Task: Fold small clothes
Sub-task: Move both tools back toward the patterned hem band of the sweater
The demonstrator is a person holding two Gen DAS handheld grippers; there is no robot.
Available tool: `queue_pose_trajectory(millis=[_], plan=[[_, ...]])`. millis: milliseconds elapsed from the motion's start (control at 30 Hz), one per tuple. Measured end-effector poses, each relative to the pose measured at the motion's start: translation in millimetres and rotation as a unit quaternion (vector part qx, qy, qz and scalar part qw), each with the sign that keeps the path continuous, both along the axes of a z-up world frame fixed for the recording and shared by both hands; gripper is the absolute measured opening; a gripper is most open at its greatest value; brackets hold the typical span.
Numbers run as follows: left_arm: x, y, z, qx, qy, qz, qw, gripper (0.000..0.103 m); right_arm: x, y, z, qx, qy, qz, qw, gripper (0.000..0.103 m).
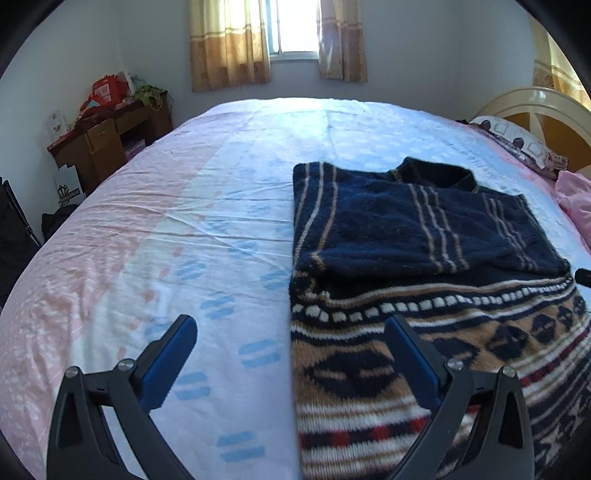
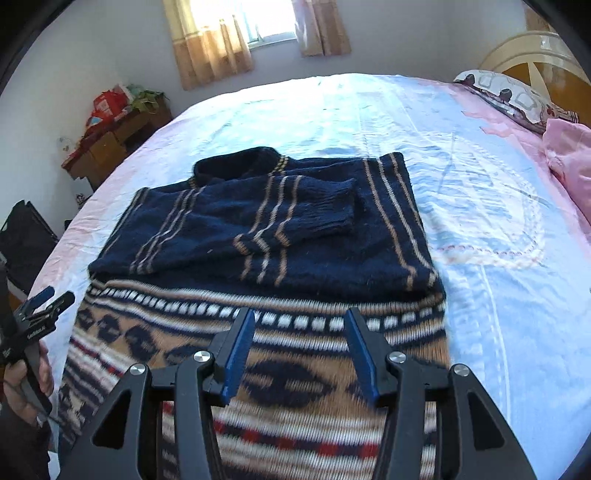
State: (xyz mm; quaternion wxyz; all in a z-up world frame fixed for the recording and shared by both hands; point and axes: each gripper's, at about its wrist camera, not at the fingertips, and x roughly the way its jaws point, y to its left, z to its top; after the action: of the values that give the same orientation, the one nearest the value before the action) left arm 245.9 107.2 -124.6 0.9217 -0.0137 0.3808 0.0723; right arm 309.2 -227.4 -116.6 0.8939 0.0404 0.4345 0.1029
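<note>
Left gripper: fingers wide apart, nothing between them, hanging over the left edge of the sweater, one finger above bare sheet, the other above the patterned band. Seen again at the far left of the right wrist view, in a hand.

Right gripper: fingers partly apart, empty, poised above the near patterned part of the sweater, not touching it.

Sweater: flat on the bed, near edge toward the cameras, collar on the far side. Navy upper part with thin tan stripes; both sleeves folded in across the chest, the cuff of one lying on top near the right side. Lower part banded in tan, white, navy and red, blurred nearest the lens.

Beyond: sheet pink on the left, pale blue with darker blue dashes in the middle, lightly creased. Pillow and pink bedding at the far right, by a cream and brown headboard. Cluttered wooden desk at the far left. Window with tan curtains on the far wall.
</note>
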Motion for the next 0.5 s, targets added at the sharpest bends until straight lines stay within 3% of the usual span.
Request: queue_pose_trajectory(millis=[500], plan=[[-88.9,-16.6,31.0,0.004,-0.044,-0.043,0.9981,0.103,-103.6,-7.4,1.9,0.017,-0.009,0.030,0.999,0.054]])
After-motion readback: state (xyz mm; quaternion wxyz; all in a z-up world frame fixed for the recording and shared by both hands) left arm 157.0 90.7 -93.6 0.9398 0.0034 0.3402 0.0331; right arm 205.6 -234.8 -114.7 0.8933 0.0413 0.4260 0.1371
